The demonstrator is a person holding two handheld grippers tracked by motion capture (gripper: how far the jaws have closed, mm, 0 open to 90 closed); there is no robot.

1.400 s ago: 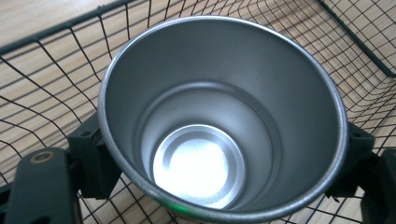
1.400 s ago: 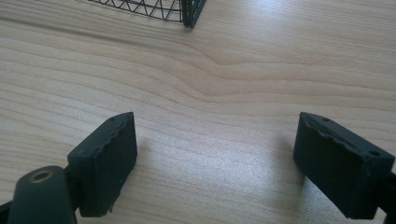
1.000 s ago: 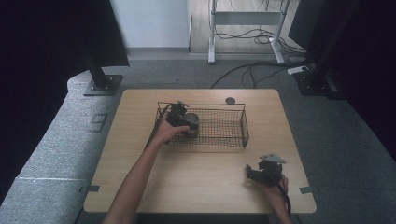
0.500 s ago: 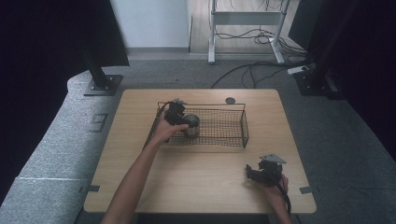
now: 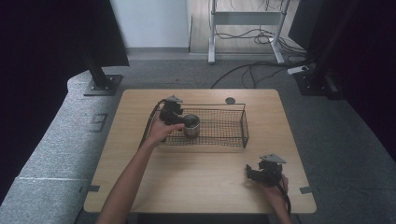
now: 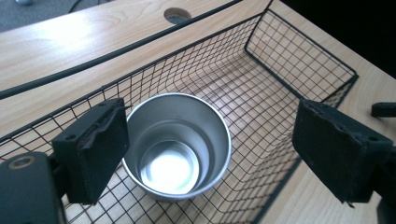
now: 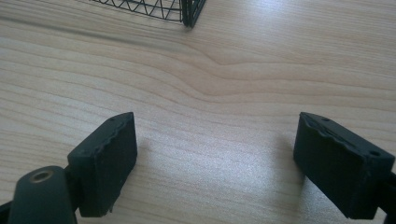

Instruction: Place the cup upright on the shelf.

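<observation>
High view: the left gripper (image 5: 180, 122) is hovering at the wire basket (image 5: 243, 122), where the steel cup (image 5: 191, 126) is standing upright. Left gripper view: jaws are standing released, one beside the cup rim. Right gripper view: the right gripper (image 7: 215, 161) is resting released over the wooden table (image 7: 243, 70).

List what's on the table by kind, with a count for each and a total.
Metal cup: 1, upright inside the basket
Black wire basket: 1
Hand-held tools: 2, the left tool and the right tool, both open
Total: 4
</observation>
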